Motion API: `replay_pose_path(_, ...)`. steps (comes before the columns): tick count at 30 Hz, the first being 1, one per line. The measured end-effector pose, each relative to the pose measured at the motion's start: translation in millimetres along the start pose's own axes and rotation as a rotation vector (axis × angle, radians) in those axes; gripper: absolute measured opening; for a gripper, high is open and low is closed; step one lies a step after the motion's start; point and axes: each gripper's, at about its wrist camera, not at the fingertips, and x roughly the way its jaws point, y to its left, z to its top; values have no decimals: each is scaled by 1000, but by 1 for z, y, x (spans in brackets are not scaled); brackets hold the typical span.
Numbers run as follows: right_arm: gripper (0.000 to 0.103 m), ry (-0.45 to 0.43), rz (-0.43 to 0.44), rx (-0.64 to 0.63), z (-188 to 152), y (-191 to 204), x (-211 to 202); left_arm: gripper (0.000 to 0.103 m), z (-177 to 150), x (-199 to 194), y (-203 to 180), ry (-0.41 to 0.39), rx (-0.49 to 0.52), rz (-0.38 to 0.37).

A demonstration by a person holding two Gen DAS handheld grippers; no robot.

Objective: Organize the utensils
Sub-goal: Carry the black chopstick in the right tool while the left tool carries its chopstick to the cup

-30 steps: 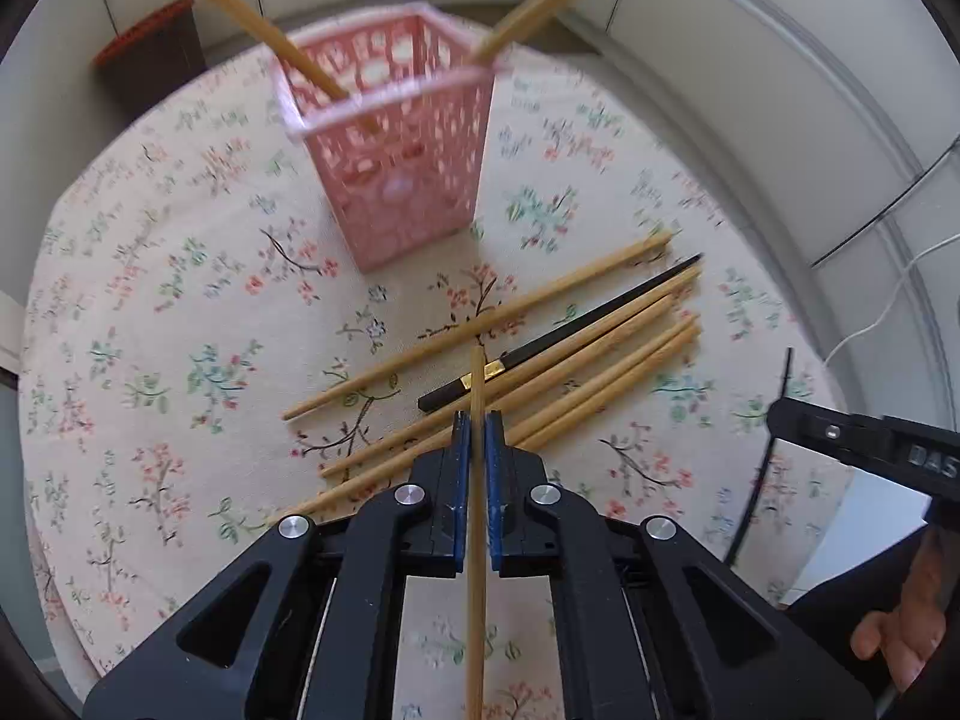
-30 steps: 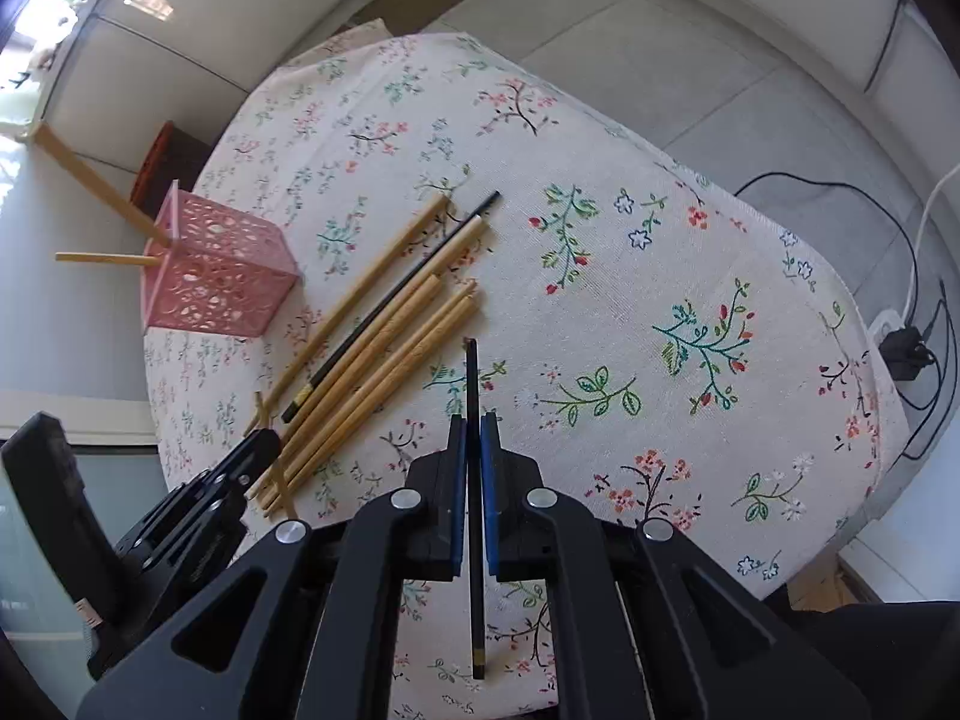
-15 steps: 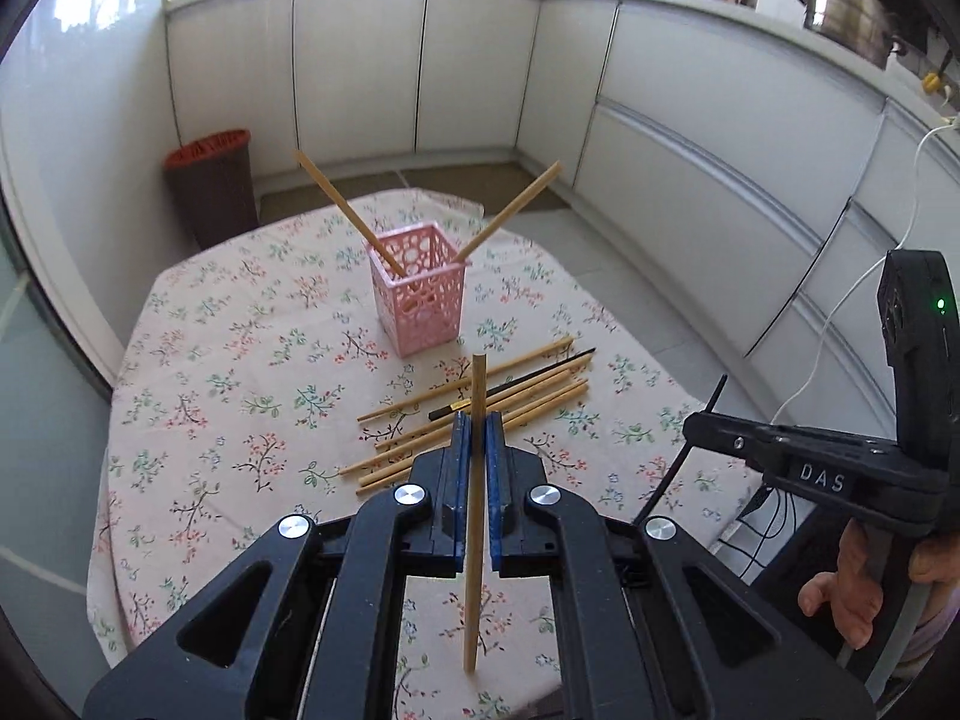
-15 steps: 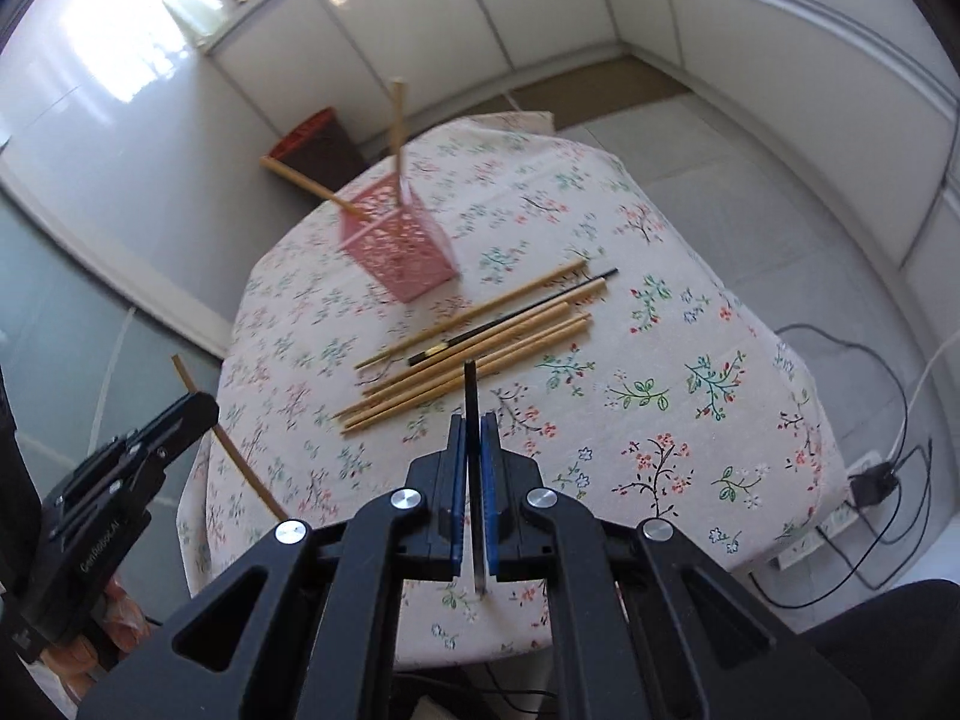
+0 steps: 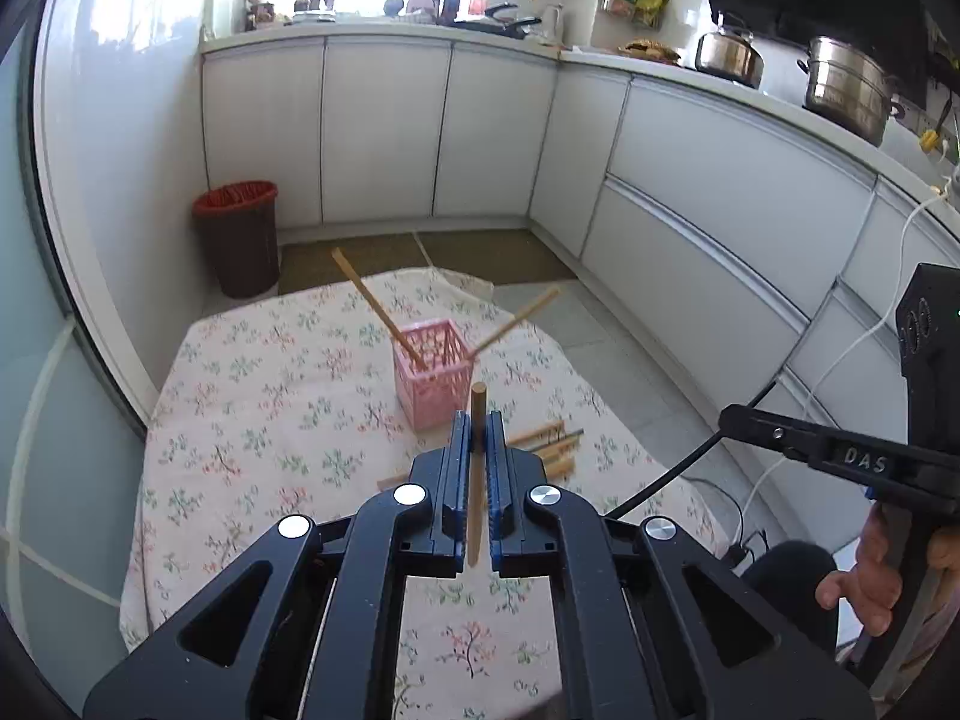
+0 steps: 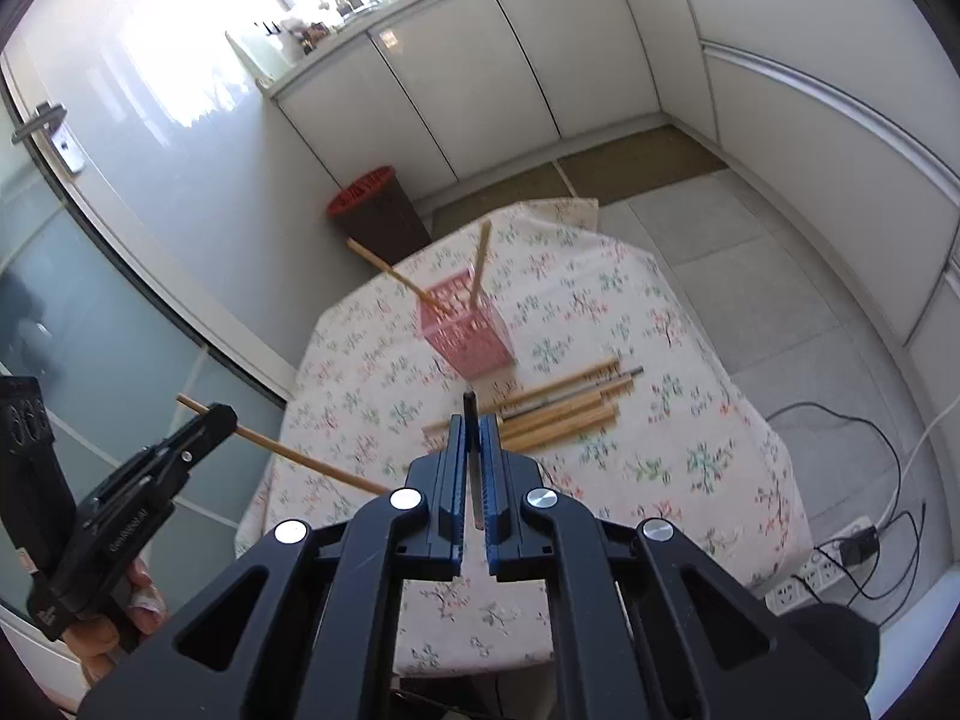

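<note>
We have lifted both grippers high off the tabletop [image 6: 690, 480]: the left gripper [image 5: 478, 444] clamps a wooden chopstick [image 5: 477, 468], the right gripper [image 6: 472, 444] a black chopstick [image 6: 469, 405], ready for the pink basket [image 6: 474, 342] mid-table, five chopsticks [image 6: 558, 408] waiting beside it.

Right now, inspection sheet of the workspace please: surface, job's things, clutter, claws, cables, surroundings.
Surface: table under a floral cloth, seen from above.
Job's things: pink basket upright with two wooden chopsticks leaning out; loose chopsticks, wooden plus one dark, lying side by side beside it.
Clutter: nothing seen on the table.
Claws: left claw shut on a wooden chopstick; right claw shut on a dark chopstick; both above the table.
Cables: power strip and cords on the floor right of the table.
Surroundings: white cabinets, red-rimmed bin, pots on the counter.
</note>
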Motion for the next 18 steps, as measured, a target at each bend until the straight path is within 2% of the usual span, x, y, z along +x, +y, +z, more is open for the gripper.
replay_pose_path(10,5,-122,61,-20,71,26,-18,4,55,-9,8,-91,-17,46)
replay_pose_path(18,5,-182,63,-36,124,39,0,4,97,3,10,-146,-23,64)
